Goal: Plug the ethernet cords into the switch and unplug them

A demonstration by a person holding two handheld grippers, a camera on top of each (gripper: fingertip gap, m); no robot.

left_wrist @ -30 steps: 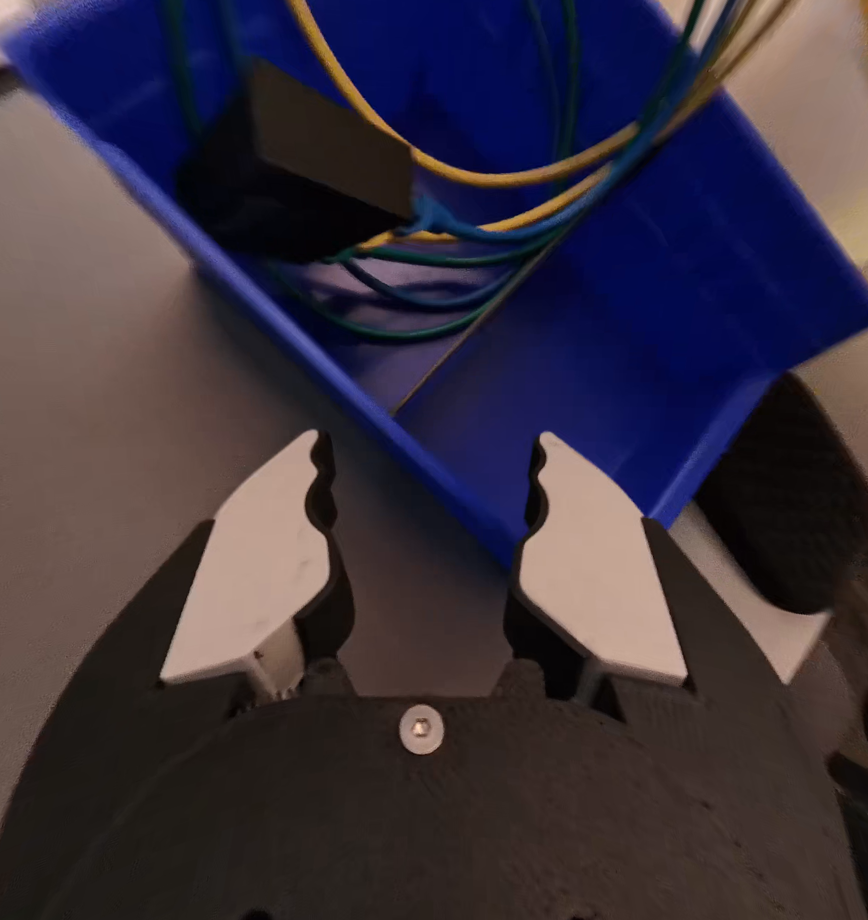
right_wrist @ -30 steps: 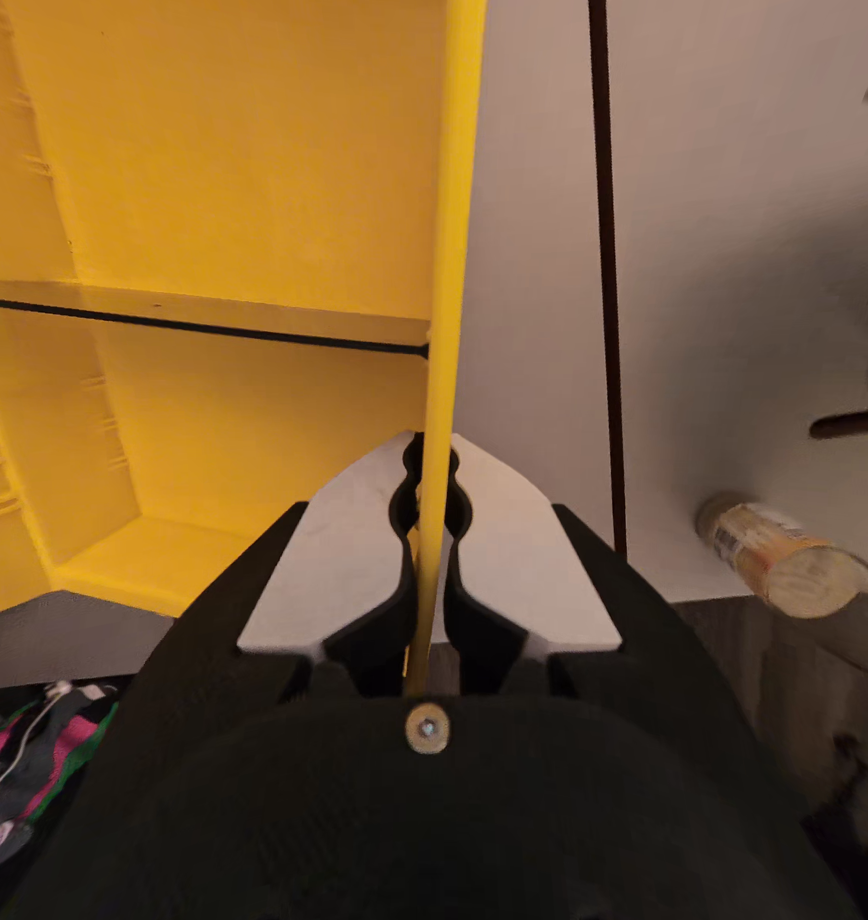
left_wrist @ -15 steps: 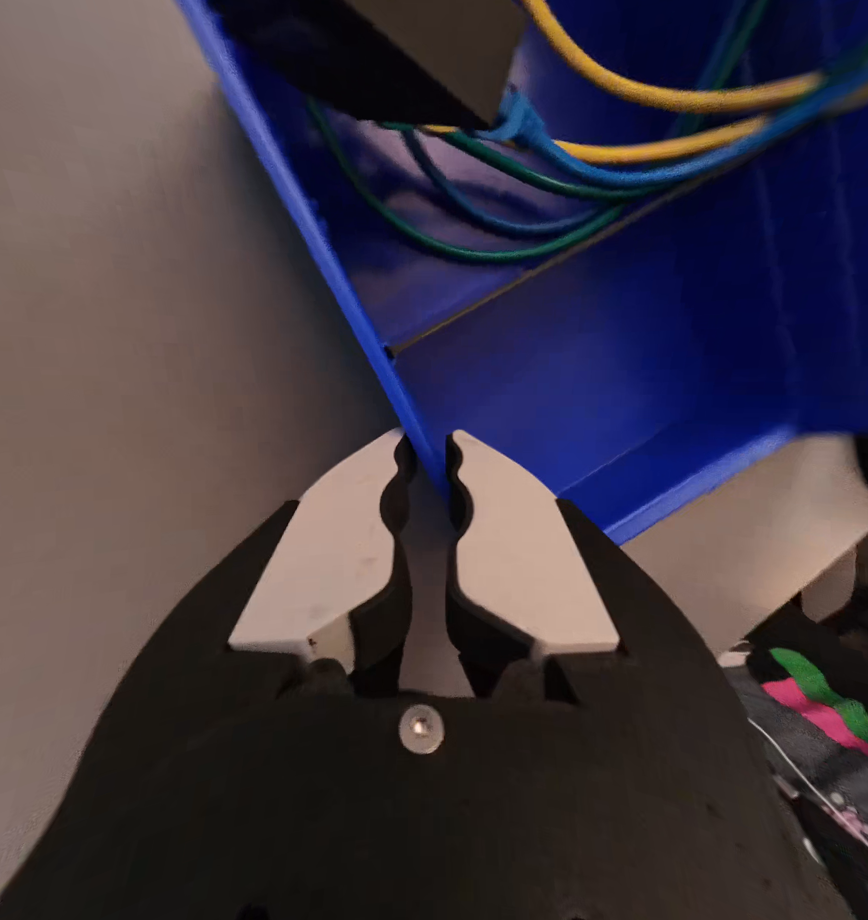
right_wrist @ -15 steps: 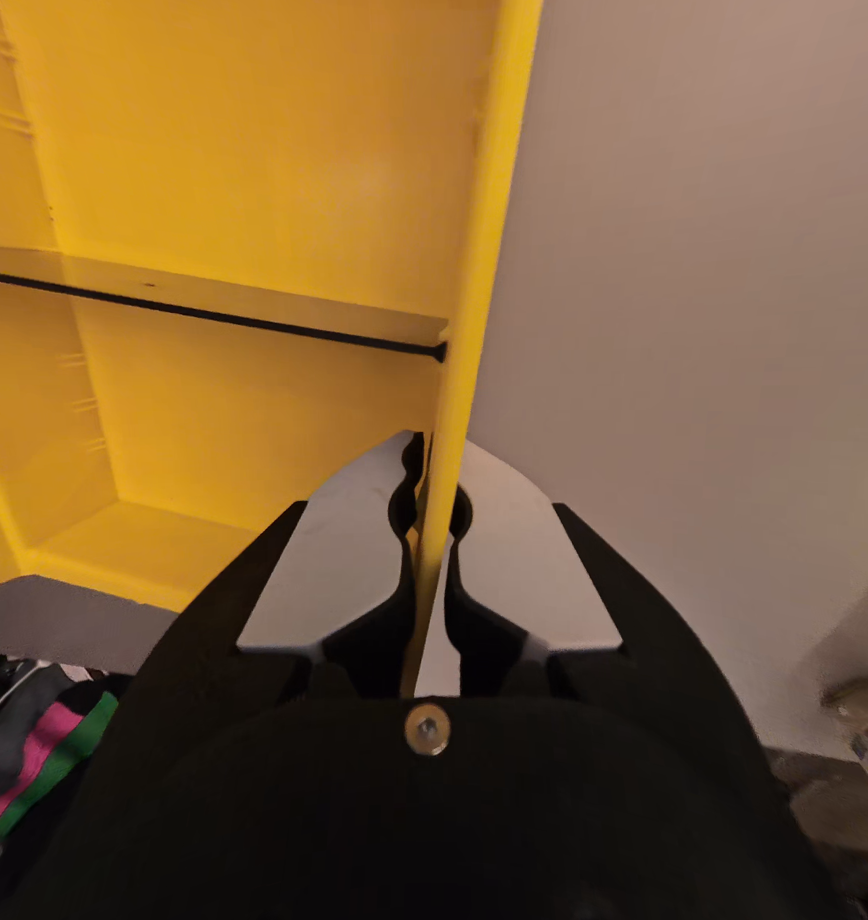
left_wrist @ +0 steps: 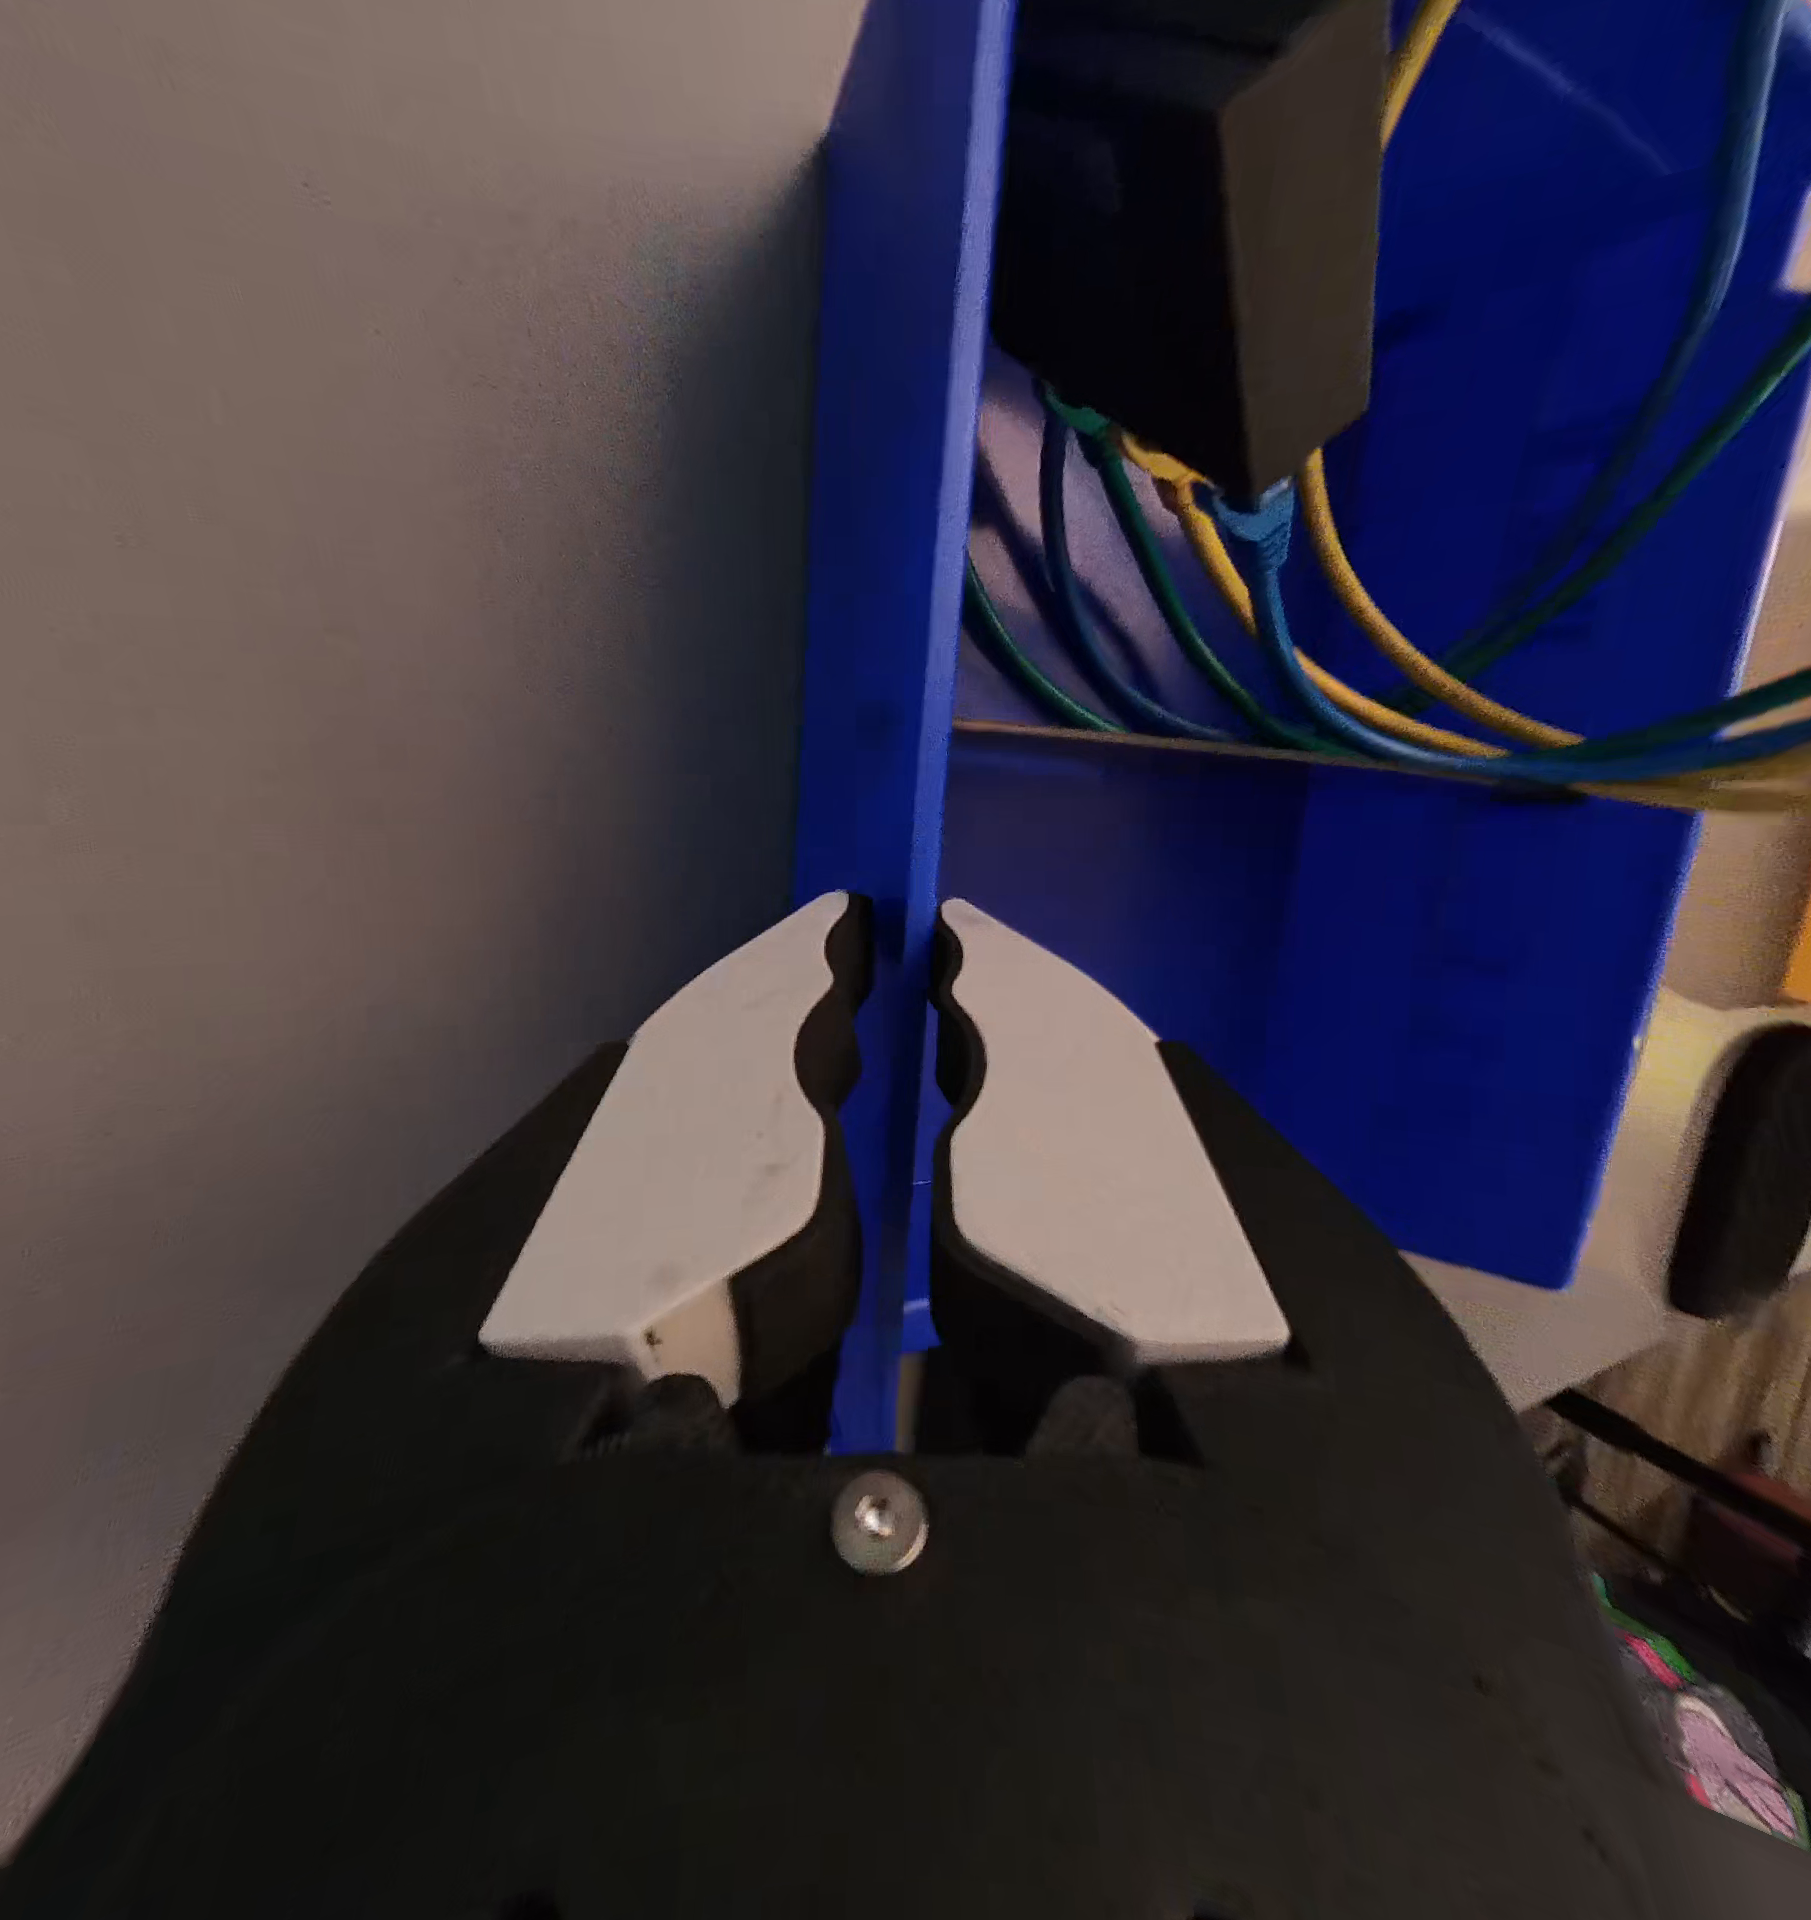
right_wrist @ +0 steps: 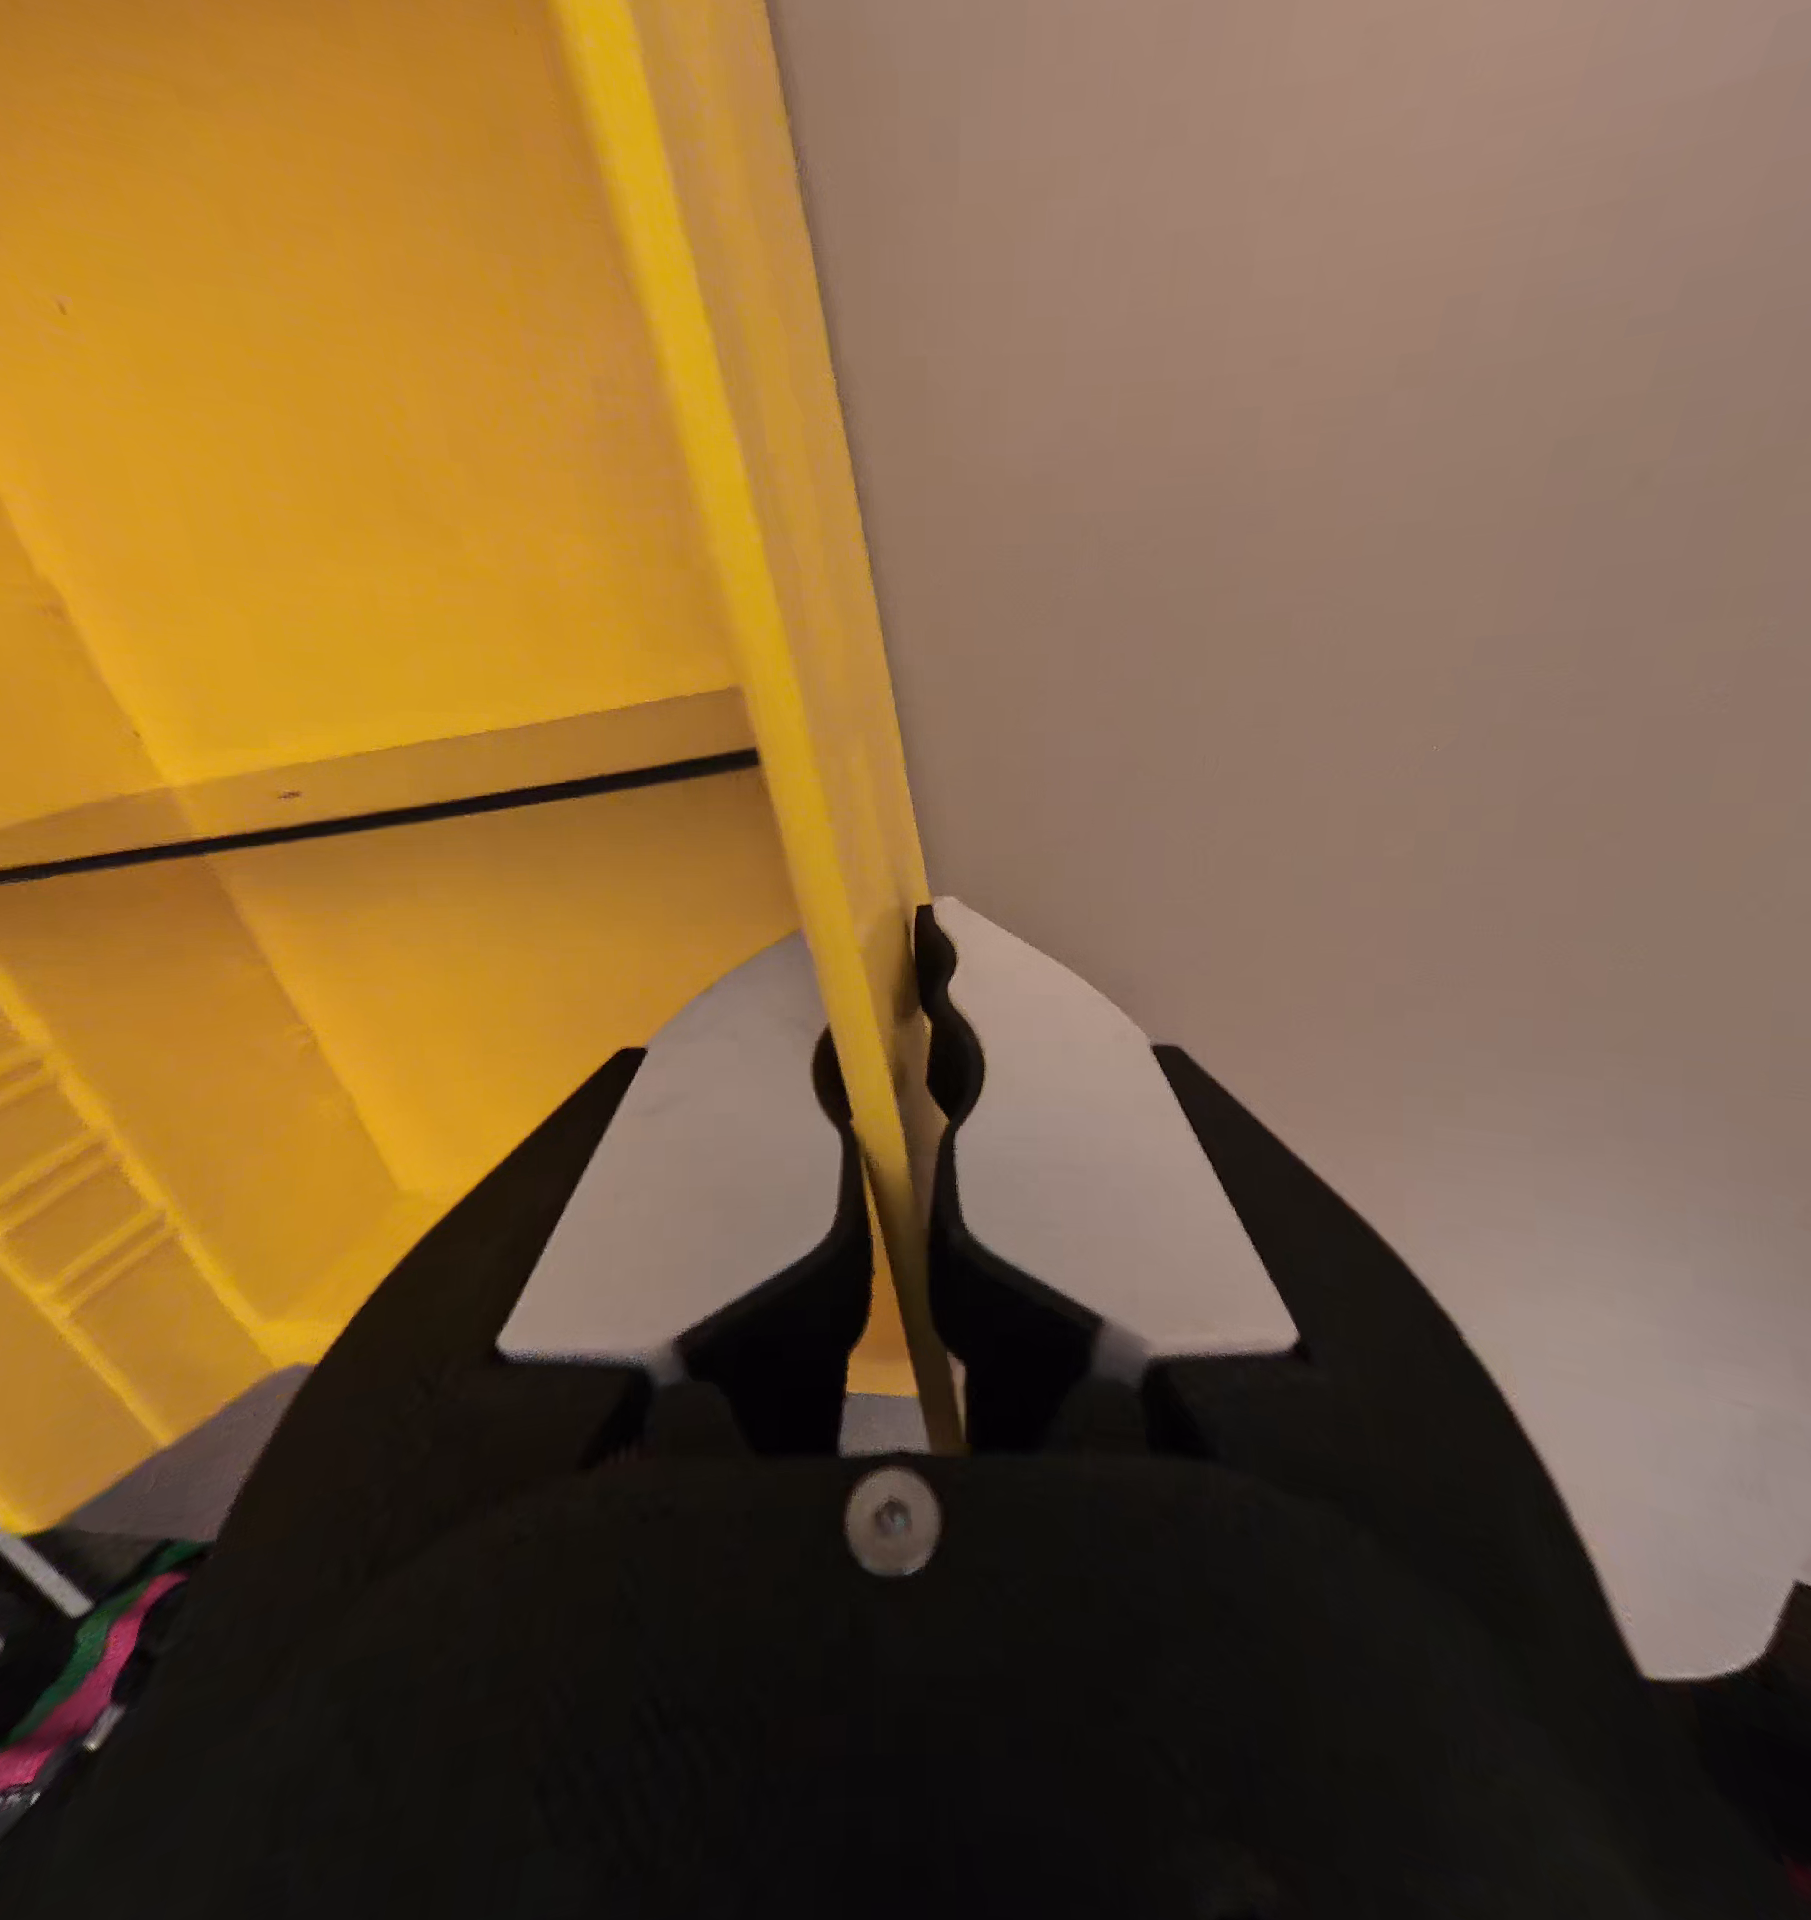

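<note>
The black box-shaped network switch [left_wrist: 1192,229] sits in the far compartment of the deep blue plastic bin [left_wrist: 1503,935], its top cut off by the frame edge and its dark face hard to read. Thin ethernet cords [left_wrist: 1296,665] in yellow, green and blue are plugged into its near end; how many cannot be counted with certainty, as the plugs crowd together in shadow. The cords loop down and run right over a thin divider, leaving the frame at the right edge.

The left tongs [left_wrist: 896,914], grey-tipped on a black body, are closed onto the left wall of the blue bin, the wall edge pinched between both fingers. The bin stands on the pale grey desk [left_wrist: 361,623]. Right of the bin, a dark rounded object and patterned pink-and-green fabric [left_wrist: 1711,1745] are blurred and cannot be identified.

In the right wrist view, the right tongs [right_wrist: 896,935] are closed onto the right wall of a yellow plastic bin [right_wrist: 361,468]. The wall hides the tip of the tongs' left finger. A dark line runs across a divider inside the yellow bin; the compartments visible show no contents. The pale desk lies to the right. Pink-and-green fabric shows at the lower left corner, partly cut off.
</note>
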